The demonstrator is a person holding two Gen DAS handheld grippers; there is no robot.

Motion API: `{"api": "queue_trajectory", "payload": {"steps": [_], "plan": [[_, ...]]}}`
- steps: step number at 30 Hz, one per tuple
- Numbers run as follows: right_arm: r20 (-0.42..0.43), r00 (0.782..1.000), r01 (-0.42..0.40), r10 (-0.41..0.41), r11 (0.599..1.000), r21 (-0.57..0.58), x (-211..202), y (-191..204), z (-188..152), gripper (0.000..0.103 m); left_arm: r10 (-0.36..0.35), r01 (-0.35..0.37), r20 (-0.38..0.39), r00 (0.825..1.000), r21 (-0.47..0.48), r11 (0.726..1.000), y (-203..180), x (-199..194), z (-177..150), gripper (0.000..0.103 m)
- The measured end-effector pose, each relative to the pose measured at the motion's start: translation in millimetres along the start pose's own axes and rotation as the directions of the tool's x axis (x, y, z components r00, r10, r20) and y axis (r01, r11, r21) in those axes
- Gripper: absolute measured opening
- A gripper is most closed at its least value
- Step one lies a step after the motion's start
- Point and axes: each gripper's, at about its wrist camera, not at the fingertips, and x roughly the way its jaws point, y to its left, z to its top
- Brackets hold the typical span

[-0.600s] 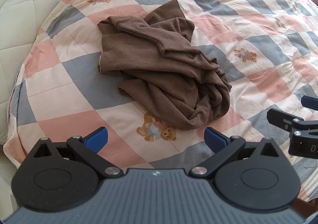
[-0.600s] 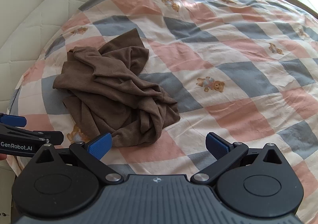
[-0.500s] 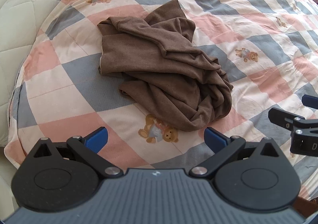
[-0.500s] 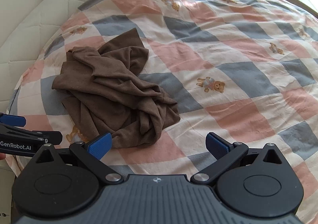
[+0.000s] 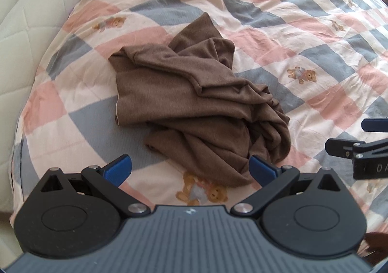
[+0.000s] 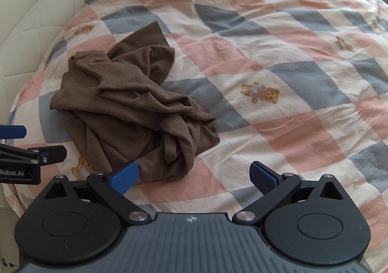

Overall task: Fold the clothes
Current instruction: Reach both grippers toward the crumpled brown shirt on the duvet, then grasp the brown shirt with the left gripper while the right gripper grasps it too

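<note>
Checked teddy-bear quilt on the bed (image 5: pixel 315 59) slides under me as both spread, empty tools, left tool (image 5: pixel 189 168) and right tool (image 6: pixel 194 174), have closed in on the crumpled brown garment (image 5: pixel 194 108) lying unfolded near the bed's left edge.

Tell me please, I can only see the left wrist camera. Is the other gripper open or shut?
Observer: Open. The right wrist view shows the right gripper with both blue pads wide apart and nothing between them.
Operator: Is it over the brown clothes?
Observer: Mostly not. Between its pads lies bare checked quilt. Only one pad overlaps the near edge of the brown garment in that view.
Operator: Can it see my gripper?
Observer: Yes. The left gripper pokes in at the left edge, with "Robot.AI" printed on its side.
</note>
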Motion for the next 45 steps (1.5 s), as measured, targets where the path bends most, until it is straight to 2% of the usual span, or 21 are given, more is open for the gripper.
{"api": "queue_trajectory", "payload": {"steps": [1,3,6,8,10,13,14,17,19,20,22,25,30,31,34,37,39,41,43,44,45], "plan": [[-0.009,1.0,-0.007,0.007,1.0,0.009,4.6,-3.3,0.3,0.099,0.007,-0.007,0.004,1.0,0.025,1.0,0.4,2.5,1.3,0.102],[-0.028,0.999,-0.021,0.022,0.999,0.026,13.7,-9.9,0.9,0.09,0.017,-0.018,0.022,1.0,0.08,0.997,2.7,7.3,4.8,0.102],[-0.021,0.999,-0.027,0.028,0.999,0.025,23.7,-15.6,-1.6,0.086,0.03,-0.038,0.054,0.998,0.161,0.986,7.4,14.8,11.9,0.1],[0.004,0.999,-0.037,0.037,0.999,0.009,28.9,-17.8,-3.3,0.083,0.044,-0.06,0.077,0.996,0.212,0.975,12.6,20.4,21.3,0.092],[0.027,0.999,-0.047,0.047,0.999,-0.006,34.3,-20.0,-4.5,0.079,0.058,-0.083,0.1,0.993,0.262,0.961,17.7,26.0,30.6,0.073],[0.054,0.997,-0.06,0.061,0.998,-0.022,43.3,-23.2,-2.1,0.068,0.076,-0.118,0.137,0.988,0.335,0.935,25.5,34.4,44.5,0.058],[0.064,0.996,-0.064,0.066,0.998,-0.024,46.5,-24.8,0.9,0.066,0.083,-0.137,0.158,0.984,0.374,0.917,26.3,38.2,49.4,0.058],[0.095,0.993,-0.065,0.07,0.996,-0.054,56.8,-25.1,7.0,0.057,0.087,-0.191,0.217,0.972,0.523,0.831,23.1,51.8,56.2,0.056],[0.115,0.991,-0.064,0.073,0.995,-0.076,63.6,-24.9,10.9,0.049,0.086,-0.206,0.225,0.97,0.59,0.781,24.0,61.1,56.4,0.046],[0.125,0.989,-0.063,0.074,0.994,-0.087,67.1,-24.8,12.9,0.047,0.085,-0.214,0.23,0.97,0.622,0.753,24.5,65.8,56.5,0.044],[0.146,0.986,-0.061,0.077,0.992,-0.109,73.9,-24.6,16.8,0.046,0.084,-0.228,0.238,0.968,0.682,0.695,25.5,75.1,56.8,0.031],[0.163,0.983,-0.057,0.081,0.988,-0.143,85.3,-22.4,21.0,0.045,0.08,-0.247,0.25,0.965,0.763,0.598,27.0,89.0,57.1,0.03],[0.145,0.989,0.019,0.022,0.961,-0.276,118.8,-12.5,26.6,0.044,0.07,-0.273,0.269,0.961,0.868,0.415,29.4,112.3,57.7,0.036],[0.141,0.99,0.029,0.015,0.953,-0.303,125.8,-10.7,25.6,0.044,0.064,-0.273,0.27,0.961,0.878,0.392,26.7,115.5,55.7,0.037],[0.145,0.989,0.042,0.012,0.929,-0.369,139.3,-3.8,26.3,0.044,0.038,-0.261,0.264,0.964,0.904,0.338,26.6,119.3,53.1,0.038],[0.157,0.987,0.057,0.013,0.9,-0.433,149.2,4.8,28.7,0.044,0.025,-0.272,0.276,0.961,0.918,0.288,28.1,122.9,52.1,0.046],[0.165,0.986,0.069,0.011,0.879,-0.472,155.8,10.1,30.1,0.044,0.022,-0.275,0.279,0.96,0.927,0.256,27.0,128.3,51.6,0.048],[0.172,0.985,0.087,0.0,0.86,-0.503,162.0,14.0,31.6,0.044,0.02,-0.274,0.277,0.961,0.934,0.228,24.7,133.9,51.6,0.042],[0.177,0.984,0.097,-0.003,0.847,-0.523,166.5,16.0,33.2,0.043,0.028,-0.265,0.265,0.964,0.939,0.219,21.9,136.6,51.9,0.02],[0.175,0.984,0.095,0.0,0.84,-0.534,167.8,16.6,33.8,0.03,0.032,-0.262,0.262,0.965,0.938,0.225,20.5,137.5,52.0,0.016],[0.174,0.985,0.094,0.002,0.834,-0.544,169.2,17.2,34.4,0.01,0.035,-0.27,0.27,0.962,0.933,0.236,19.5,137.8,51.9,0.012]]}}
